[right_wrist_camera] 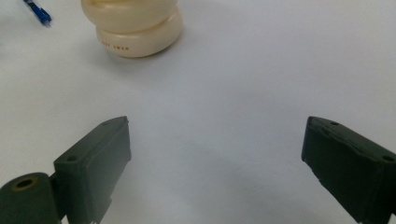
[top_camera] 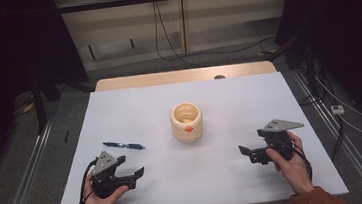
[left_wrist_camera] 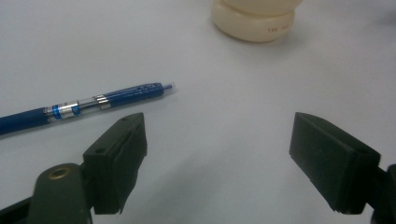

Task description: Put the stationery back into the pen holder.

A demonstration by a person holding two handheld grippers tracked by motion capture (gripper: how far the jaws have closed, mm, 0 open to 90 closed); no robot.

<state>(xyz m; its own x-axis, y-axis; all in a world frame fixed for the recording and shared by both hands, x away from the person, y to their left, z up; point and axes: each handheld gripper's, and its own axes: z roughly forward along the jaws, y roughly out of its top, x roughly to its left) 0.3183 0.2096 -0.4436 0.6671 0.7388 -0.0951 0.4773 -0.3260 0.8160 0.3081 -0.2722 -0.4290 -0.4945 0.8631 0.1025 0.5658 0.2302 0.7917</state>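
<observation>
i'm at the approach step: left gripper (top_camera: 137, 175) near the blue plastic pen (top_camera: 123, 146), jaws apart and empty; right gripper (top_camera: 247, 153) likewise, next close on pen barrel

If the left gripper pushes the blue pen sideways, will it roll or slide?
The pen looks round and lies flat on the smooth table, so it will probably roll. Its clip, if any, might stop it. It seems stiff and light.

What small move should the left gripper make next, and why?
Probably move the left gripper toward the blue pen and centre it between the fingers. The pen lies flat on the white table, untouched, beside the open fingers, not between them.
</observation>
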